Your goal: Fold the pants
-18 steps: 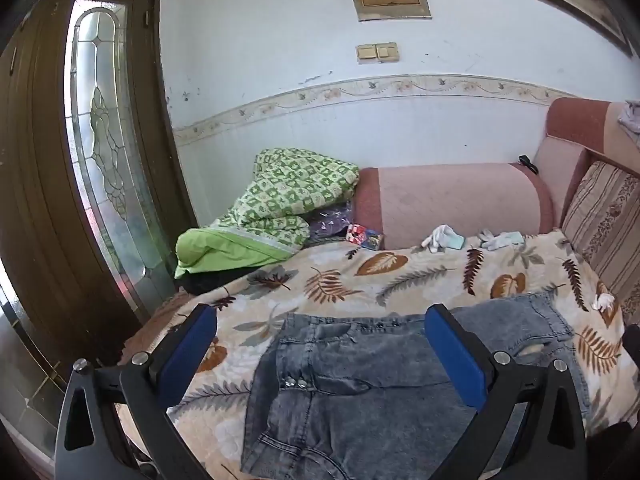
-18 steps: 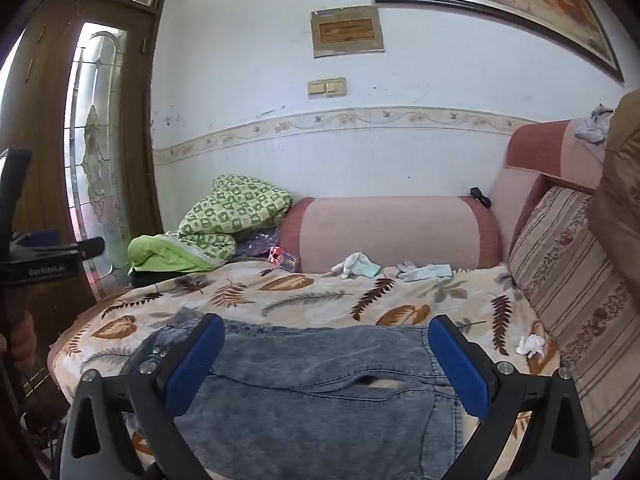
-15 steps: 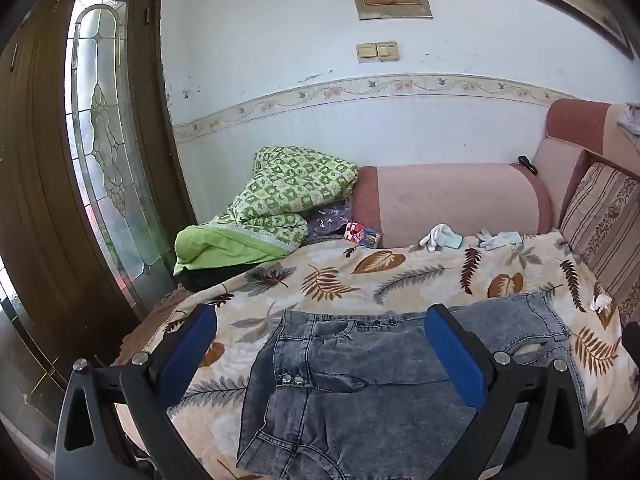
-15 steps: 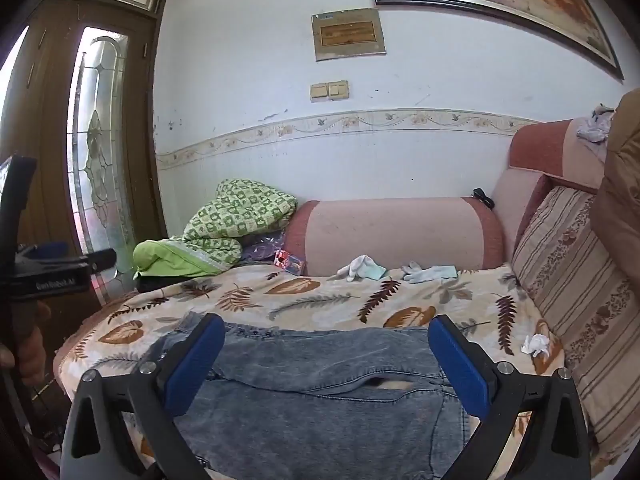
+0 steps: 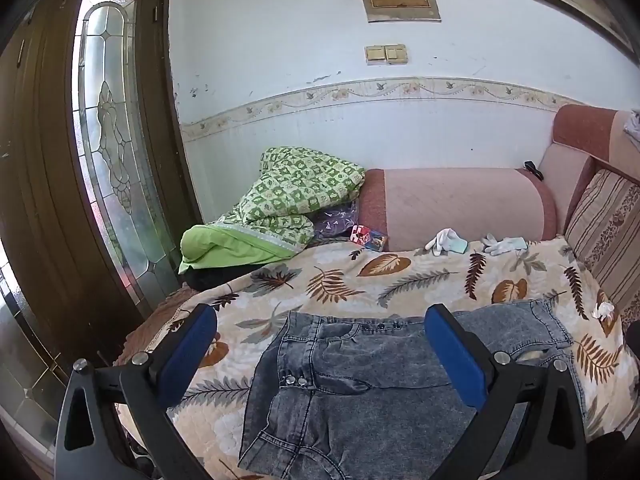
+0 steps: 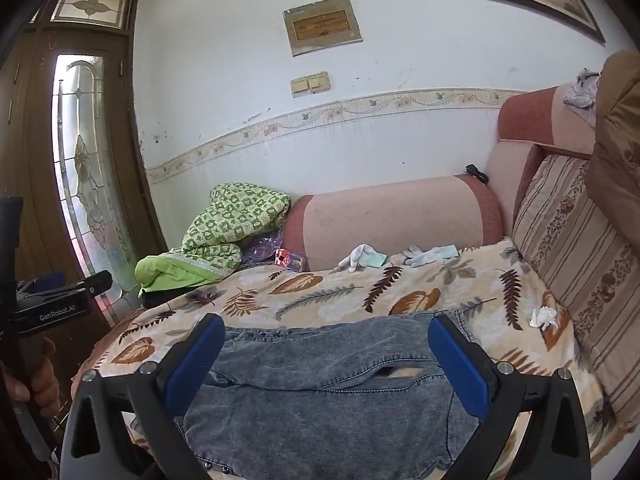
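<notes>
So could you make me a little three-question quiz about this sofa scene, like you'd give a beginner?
1. True or false: the jeans are clamped between the pads of the left gripper.
2. Multiple choice: what lies on the leaf-print cover near the sofa's far bolster?
A. a pair of shoes
B. light-coloured gloves
C. a laptop
3. Fill in: the bundled green patterned quilt sits at the sofa end nearest the ____.

Key
1. False. Both the left gripper and the right gripper stand wide open above the jeans, gripping nothing.
2. B.
3. The door.
</notes>
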A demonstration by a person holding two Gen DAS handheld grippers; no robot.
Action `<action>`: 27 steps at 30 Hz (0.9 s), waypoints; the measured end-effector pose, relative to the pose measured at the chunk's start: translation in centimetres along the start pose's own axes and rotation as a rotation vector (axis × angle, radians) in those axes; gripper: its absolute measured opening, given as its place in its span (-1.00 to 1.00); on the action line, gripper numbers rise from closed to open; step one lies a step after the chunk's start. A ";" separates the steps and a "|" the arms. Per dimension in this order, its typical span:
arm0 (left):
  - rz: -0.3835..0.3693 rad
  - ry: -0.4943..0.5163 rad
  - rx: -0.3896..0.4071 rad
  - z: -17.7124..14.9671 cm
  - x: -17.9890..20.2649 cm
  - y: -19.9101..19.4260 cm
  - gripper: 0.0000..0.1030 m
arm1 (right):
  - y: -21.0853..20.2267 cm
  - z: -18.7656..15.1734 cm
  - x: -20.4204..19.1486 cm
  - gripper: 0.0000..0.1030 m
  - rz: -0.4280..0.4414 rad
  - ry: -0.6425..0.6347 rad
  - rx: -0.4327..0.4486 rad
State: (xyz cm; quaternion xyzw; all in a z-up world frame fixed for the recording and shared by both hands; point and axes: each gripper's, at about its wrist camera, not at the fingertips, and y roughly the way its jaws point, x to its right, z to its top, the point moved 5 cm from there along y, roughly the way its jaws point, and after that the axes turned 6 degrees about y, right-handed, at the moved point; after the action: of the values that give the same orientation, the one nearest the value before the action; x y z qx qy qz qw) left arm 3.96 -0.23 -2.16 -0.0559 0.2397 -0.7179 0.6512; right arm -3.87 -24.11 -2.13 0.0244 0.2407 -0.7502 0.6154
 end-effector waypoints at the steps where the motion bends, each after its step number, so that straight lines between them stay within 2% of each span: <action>1: -0.002 -0.004 0.000 0.0 -0.1 0.0 1.00 | 0.1 -0.1 -0.1 0.99 -0.001 -0.002 -0.001; 27: 0.018 0.004 -0.033 -0.6 0.0 1.1 1.00 | 1.2 -1.4 0.4 0.99 -0.009 0.019 -0.034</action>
State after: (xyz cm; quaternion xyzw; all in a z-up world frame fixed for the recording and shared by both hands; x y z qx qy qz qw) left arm 4.69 -0.11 -3.12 -0.0634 0.2532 -0.7081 0.6561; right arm -3.22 -24.08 -3.90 0.0198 0.2595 -0.7483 0.6102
